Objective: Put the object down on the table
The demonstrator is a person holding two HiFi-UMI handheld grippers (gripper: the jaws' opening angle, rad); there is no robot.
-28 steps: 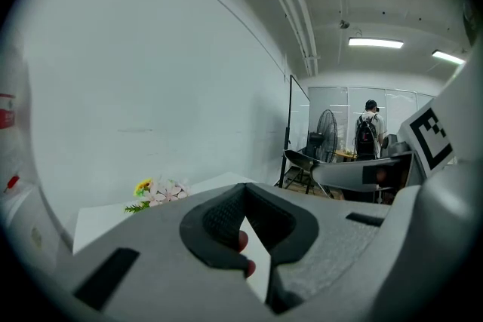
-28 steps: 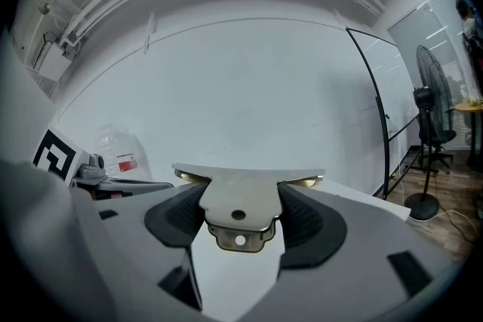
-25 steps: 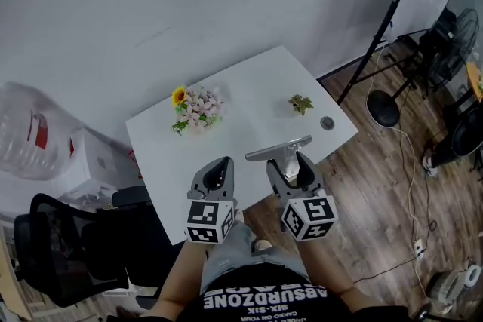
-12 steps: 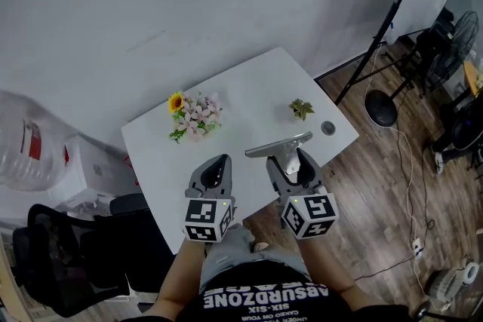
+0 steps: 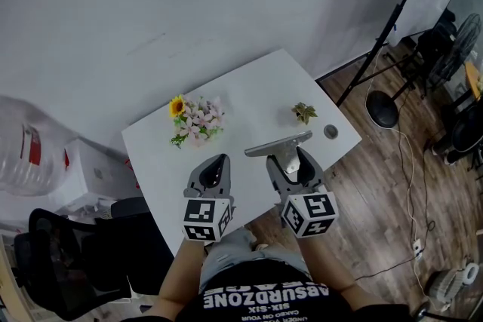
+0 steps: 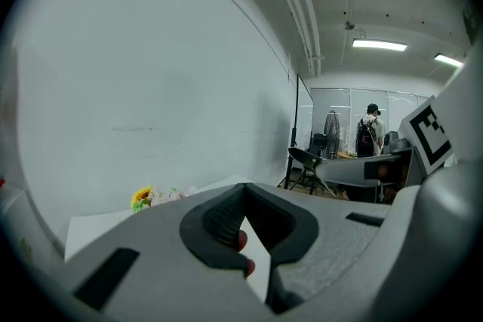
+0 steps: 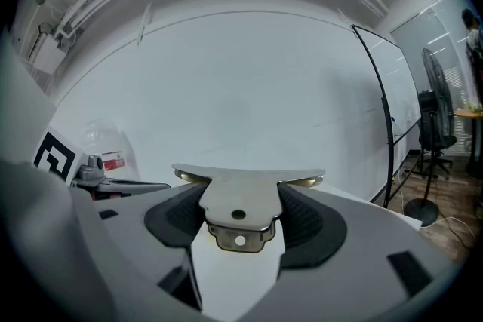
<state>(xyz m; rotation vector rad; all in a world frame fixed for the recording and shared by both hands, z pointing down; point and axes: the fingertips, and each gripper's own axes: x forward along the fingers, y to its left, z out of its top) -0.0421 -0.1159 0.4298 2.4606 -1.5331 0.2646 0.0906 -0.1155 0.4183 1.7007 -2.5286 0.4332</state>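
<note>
A flat T-shaped metal object (image 5: 278, 145) with a wide blade end is held above the near edge of the white table (image 5: 249, 94). My right gripper (image 5: 291, 161) is shut on its narrow stem. In the right gripper view the metal object (image 7: 240, 196) sits between the two dark pads, its blade crosswise ahead of the right gripper (image 7: 241, 213). My left gripper (image 5: 216, 164) hovers beside it, over the table's front edge, shut with nothing in it. In the left gripper view the left gripper (image 6: 243, 194) shows its pads meeting at the tips.
On the table stand a bunch of flowers (image 5: 195, 119), a small leafy sprig (image 5: 305, 113) and a small round grey thing (image 5: 330, 132). A black chair (image 5: 68, 260) and a water bottle (image 5: 23, 151) are at the left. A whiteboard stand (image 5: 389, 19) rises at the right over wood floor.
Almost nothing: the head view has drifted slightly. Both grippers hold their places, and the right one still grips the metal object.
</note>
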